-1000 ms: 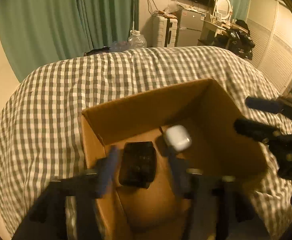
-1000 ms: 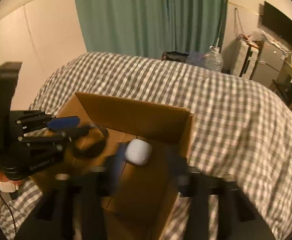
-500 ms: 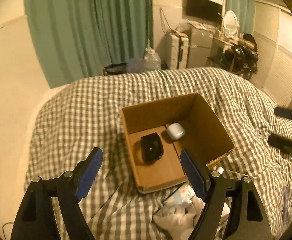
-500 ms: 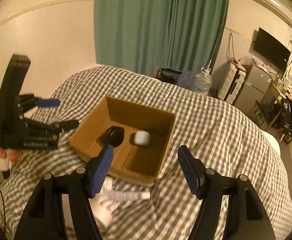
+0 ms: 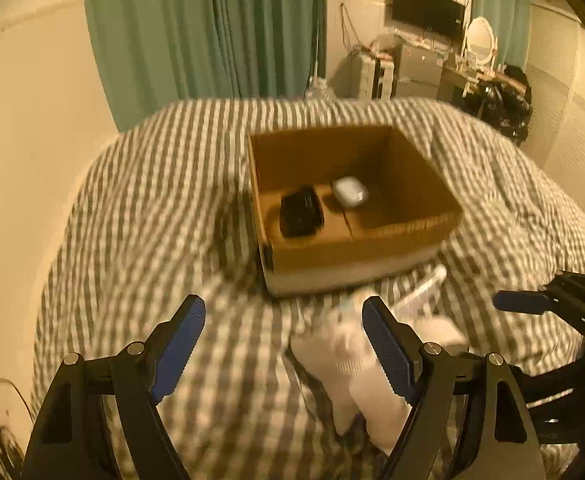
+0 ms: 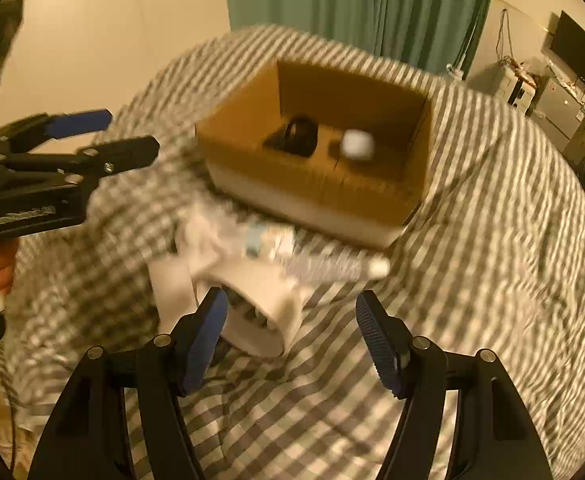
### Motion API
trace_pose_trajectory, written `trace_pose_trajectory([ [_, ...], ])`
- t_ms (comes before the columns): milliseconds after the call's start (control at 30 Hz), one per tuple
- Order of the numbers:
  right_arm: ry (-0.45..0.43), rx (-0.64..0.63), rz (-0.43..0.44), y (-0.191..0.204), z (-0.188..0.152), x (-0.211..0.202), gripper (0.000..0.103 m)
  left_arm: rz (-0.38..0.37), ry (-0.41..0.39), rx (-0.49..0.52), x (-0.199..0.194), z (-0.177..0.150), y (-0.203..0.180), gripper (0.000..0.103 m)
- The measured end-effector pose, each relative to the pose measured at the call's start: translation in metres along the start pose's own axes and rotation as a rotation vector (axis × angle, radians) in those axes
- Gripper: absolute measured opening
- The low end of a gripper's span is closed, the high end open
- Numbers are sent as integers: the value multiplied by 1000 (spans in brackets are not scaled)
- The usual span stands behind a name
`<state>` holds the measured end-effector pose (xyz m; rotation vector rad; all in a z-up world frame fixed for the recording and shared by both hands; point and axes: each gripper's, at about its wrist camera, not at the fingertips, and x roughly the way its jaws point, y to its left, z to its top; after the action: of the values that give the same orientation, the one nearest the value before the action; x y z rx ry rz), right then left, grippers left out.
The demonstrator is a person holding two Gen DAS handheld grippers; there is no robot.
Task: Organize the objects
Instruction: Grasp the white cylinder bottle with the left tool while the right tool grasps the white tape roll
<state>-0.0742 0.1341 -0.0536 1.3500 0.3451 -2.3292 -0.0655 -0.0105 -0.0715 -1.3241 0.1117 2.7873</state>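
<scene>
Both grippers hang over the bed (image 5: 140, 216) w/ jaws released and nothing between them: left gripper (image 5: 280, 344) spread wide, having opened further over the past second, right gripper (image 6: 288, 332) a bit narrower, likewise just widened. What's left to organize is a small heap just in front of the cardboard box (image 6: 312, 196): white socks (image 6: 252, 304) bunched up, a slim white tube (image 6: 332, 268) lying across them toward the box, and some pale packet under that (too blurred to name). Socks look soft and light, no slip, so prob. a pinch on the thick bunched middle, not a loose toe end. The tube seems stiff, smooth, apt to roll; I'd take it across the barrel near mid-length. The box already holds a black case (image 5: 301, 212) and a white earbud case (image 5: 350, 191), side by side on the near half; the far half looks free. Its near wall stands between heap and floor of the box, so anything must be lifted over the rim. Bed is soft, the duvet gives under pressure, and there's open room to either side. The two grippers sit near each other, so approach one at a time.
</scene>
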Motion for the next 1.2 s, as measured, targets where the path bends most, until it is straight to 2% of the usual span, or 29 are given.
trace_pose_trajectory([
  [67, 23, -3, 1, 4, -7, 16, 62, 12, 34, 14, 6, -11, -7, 84],
  [200, 59, 13, 9, 3, -11, 39, 28, -21, 70, 39, 13, -24, -21, 84],
  [433, 3, 8, -29, -11, -18, 28, 8, -74, 118, 72, 23, -43, -39, 84],
  [567, -22, 26, -84, -29, -18, 16, 7, -91, 148, 111, 35, -51, -51, 84],
  [633, -32, 30, -105, -33, -18, 10, 7, -113, 152, 129, 38, -55, -56, 80],
  [700, -43, 33, -117, -36, -18, 6, 7, -131, 160, 143, 40, -57, -60, 59],
  [800, -48, 47, -111, -42, -21, 3, 7, -154, 164, 135, 42, -58, -59, 48],
  [1000, -47, 69, -117, -46, -24, -6, 7, -188, 117, 108, 23, -56, -52, 39],
  [1200, -104, 40, -145, -31, -18, -40, 7, -222, 72, 106, -3, -55, -48, 35],
])
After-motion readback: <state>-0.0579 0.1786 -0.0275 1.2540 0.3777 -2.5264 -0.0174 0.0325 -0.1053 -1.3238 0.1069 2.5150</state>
